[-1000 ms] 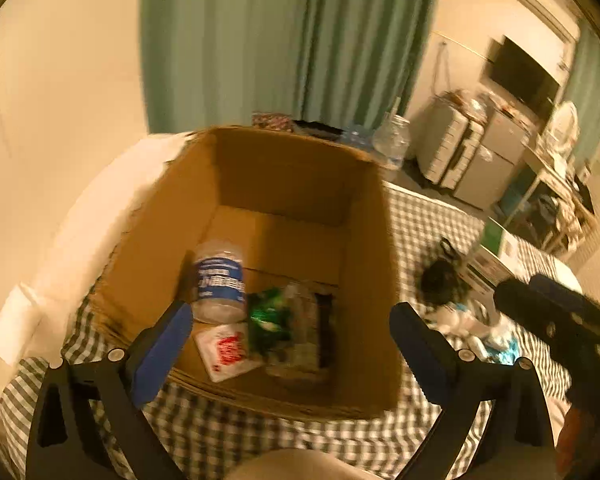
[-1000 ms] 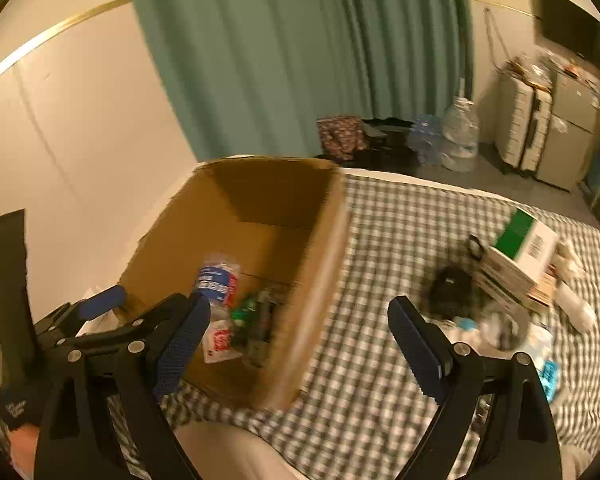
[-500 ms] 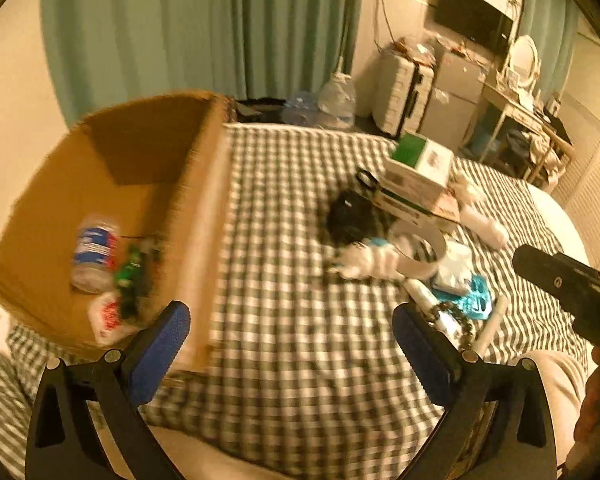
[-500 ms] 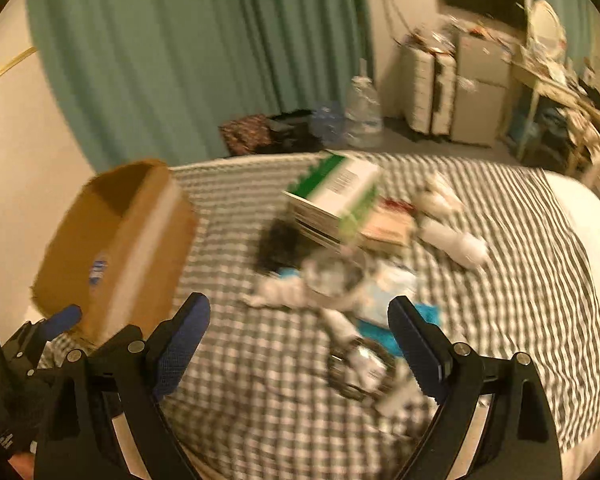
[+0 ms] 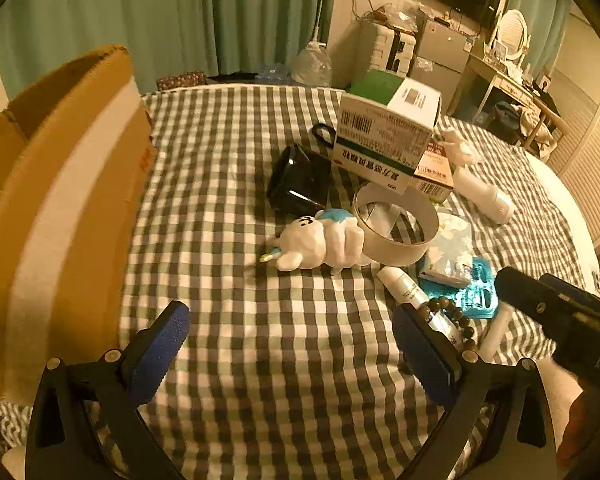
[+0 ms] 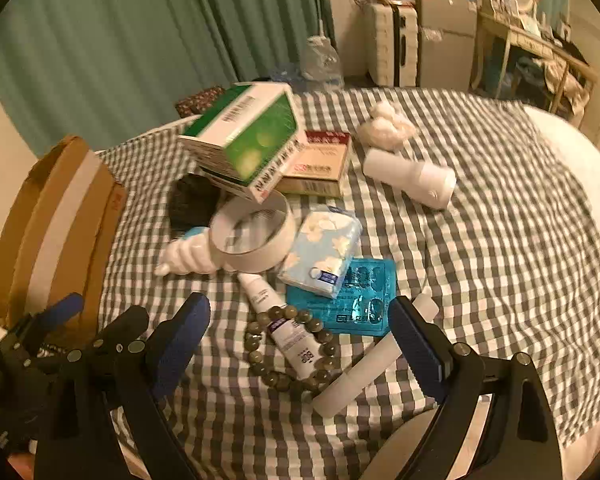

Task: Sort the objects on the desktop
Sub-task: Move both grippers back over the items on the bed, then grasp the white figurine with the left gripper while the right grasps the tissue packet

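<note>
A pile of small objects lies on a checked cloth (image 5: 260, 340): a green and white box (image 6: 244, 140), a tape roll (image 6: 252, 236), a white toy figure (image 5: 320, 244), a black object (image 5: 300, 180), a tissue pack (image 6: 324, 248), a teal blister pack (image 6: 356, 300), a bead bracelet (image 6: 288, 352) around a small tube (image 6: 284, 324). A cardboard box (image 5: 60, 200) stands at the left. My left gripper (image 5: 292, 348) is open and empty over bare cloth. My right gripper (image 6: 300, 340) is open and empty above the bracelet.
A white bottle (image 6: 412, 176), a crumpled white wad (image 6: 388, 128) and a red and tan carton (image 6: 320, 164) lie further back. A white stick (image 6: 360, 376) lies near the right gripper. Green curtains and furniture stand behind the bed.
Both grippers have swung right, away from above the cardboard box, and now face the pile of objects. Both stayed open and empty.
</note>
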Action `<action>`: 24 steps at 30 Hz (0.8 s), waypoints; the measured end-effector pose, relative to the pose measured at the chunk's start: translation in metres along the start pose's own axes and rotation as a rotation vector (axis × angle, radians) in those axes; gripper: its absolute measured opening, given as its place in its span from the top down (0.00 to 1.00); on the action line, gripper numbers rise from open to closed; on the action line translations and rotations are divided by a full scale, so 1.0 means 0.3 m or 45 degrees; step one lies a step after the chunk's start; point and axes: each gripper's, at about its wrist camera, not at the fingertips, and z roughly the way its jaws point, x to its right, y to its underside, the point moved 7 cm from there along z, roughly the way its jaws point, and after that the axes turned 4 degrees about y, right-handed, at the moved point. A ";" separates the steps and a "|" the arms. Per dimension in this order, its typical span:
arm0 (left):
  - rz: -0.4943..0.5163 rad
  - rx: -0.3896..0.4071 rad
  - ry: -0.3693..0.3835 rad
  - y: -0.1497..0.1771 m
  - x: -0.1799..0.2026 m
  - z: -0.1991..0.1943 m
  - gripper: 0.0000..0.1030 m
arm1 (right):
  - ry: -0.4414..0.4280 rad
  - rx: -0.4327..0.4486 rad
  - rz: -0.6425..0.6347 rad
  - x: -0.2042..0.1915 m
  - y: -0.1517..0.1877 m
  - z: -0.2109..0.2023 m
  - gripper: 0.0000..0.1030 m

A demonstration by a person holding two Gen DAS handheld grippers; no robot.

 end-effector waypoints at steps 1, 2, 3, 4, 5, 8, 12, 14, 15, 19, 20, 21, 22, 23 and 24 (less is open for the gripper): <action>0.009 -0.013 0.003 0.001 0.007 0.024 0.00 | 0.000 -0.003 0.012 0.012 -0.001 0.012 0.12; 0.014 -0.023 0.005 0.001 0.010 0.043 0.00 | 0.001 -0.004 0.022 0.023 -0.005 0.025 0.12; 0.016 -0.028 0.007 -0.001 0.012 0.058 0.00 | 0.006 -0.006 0.028 0.031 -0.008 0.035 0.12; 0.018 -0.035 0.007 -0.005 0.015 0.082 0.00 | 0.014 -0.008 0.034 0.042 -0.011 0.047 0.12; 0.016 -0.039 0.006 -0.012 0.015 0.097 0.00 | 0.018 -0.012 0.044 0.051 -0.013 0.062 0.12; -0.004 -0.055 0.021 -0.030 0.024 0.151 0.00 | 0.009 -0.047 0.076 0.076 -0.011 0.107 0.12; -0.014 -0.076 0.020 -0.051 0.020 0.213 0.00 | 0.025 -0.089 0.078 0.094 0.001 0.155 0.12; -0.041 -0.080 0.038 -0.062 0.011 0.232 0.00 | 0.031 -0.103 0.069 0.094 0.004 0.171 0.12; -0.059 -0.078 0.049 -0.067 0.006 0.237 0.00 | 0.030 -0.106 0.069 0.092 0.002 0.178 0.12; -0.105 -0.044 0.074 -0.085 -0.020 0.262 0.00 | 0.047 -0.115 0.033 0.069 -0.006 0.220 0.12; -0.113 -0.057 0.074 -0.086 -0.024 0.277 0.00 | 0.047 -0.122 0.027 0.063 -0.005 0.231 0.12; -0.122 -0.069 0.076 -0.082 -0.030 0.289 0.00 | 0.046 -0.133 0.024 0.058 -0.004 0.243 0.12; -0.131 -0.068 0.073 -0.078 -0.035 0.298 0.00 | 0.052 -0.134 0.021 0.056 -0.006 0.250 0.12; -0.123 -0.058 0.066 -0.079 -0.033 0.300 0.00 | 0.065 -0.124 0.013 0.054 -0.010 0.255 0.12; -0.106 -0.045 0.055 -0.081 -0.030 0.300 0.00 | 0.075 -0.114 0.005 0.051 -0.016 0.260 0.12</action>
